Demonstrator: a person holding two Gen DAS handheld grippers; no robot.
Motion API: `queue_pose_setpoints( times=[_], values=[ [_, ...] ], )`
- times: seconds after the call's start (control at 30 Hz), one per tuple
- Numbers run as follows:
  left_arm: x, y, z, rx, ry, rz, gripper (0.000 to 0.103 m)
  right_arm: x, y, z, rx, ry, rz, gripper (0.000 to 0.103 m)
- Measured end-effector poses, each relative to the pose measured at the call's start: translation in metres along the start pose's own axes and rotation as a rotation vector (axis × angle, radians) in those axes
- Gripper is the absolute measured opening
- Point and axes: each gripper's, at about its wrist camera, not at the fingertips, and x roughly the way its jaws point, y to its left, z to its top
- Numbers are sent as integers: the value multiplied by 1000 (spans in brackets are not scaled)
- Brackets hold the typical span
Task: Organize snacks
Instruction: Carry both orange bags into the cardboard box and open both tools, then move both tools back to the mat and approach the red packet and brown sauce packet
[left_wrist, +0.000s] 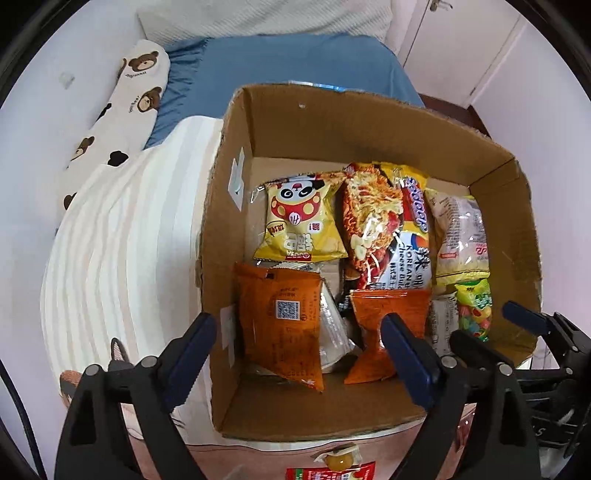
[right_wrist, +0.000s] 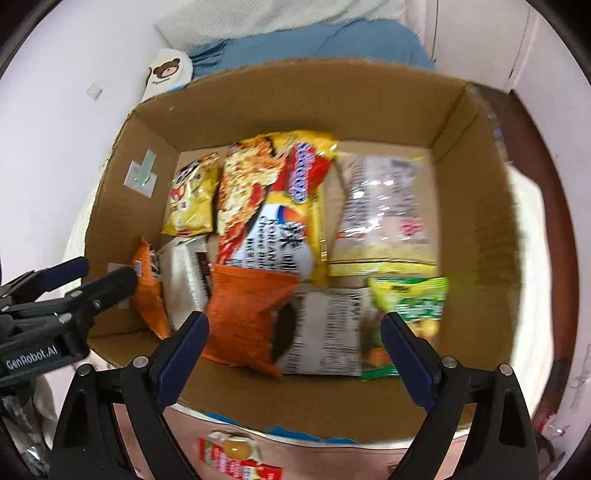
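An open cardboard box (left_wrist: 369, 122) (right_wrist: 295, 96) on a bed holds several snack packs: a yellow panda chips bag (left_wrist: 301, 221) (right_wrist: 192, 195), a Korean cheese noodle pack (left_wrist: 388, 229) (right_wrist: 273, 206), a clear-and-yellow bag (left_wrist: 460, 236) (right_wrist: 384, 218), a green candy bag (left_wrist: 474, 306) (right_wrist: 410, 299), an orange pack with a QR code (left_wrist: 284, 325) (right_wrist: 147, 291) and a second orange pack (left_wrist: 376, 325) (right_wrist: 247, 317). My left gripper (left_wrist: 299, 354) is open and empty above the box's near left part. My right gripper (right_wrist: 295, 354) is open and empty above the near edge.
The box sits on a striped cream blanket (left_wrist: 122, 240). A bear-print pillow (left_wrist: 125, 107) and a blue sheet (left_wrist: 288, 66) lie behind it. A red snack pack with a yellow jelly (left_wrist: 340, 467) (right_wrist: 236, 458) lies in front of the box. Each gripper shows in the other's view.
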Motion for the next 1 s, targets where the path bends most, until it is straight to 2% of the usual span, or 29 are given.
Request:
queue_pose_setpoints(
  times=[0.17, 0.43, 0.8, 1.0],
  values=[
    [-18, -6, -13, -13, -74, -25, 91, -24, -18, -9, 38, -51, -26, 96],
    [-57, -21, -40, -24, -196, -15, 91, -75, -37, -32, 66, -157, -50, 96],
    [-117, -46, -88, 23, -344, 25, 91, -150, -33, -78, 36, -317, -64, 96],
    [-136, -53, -111, 35, -393, 41, 91, -178, -26, -106, 26, -388, -66, 96]
  ],
)
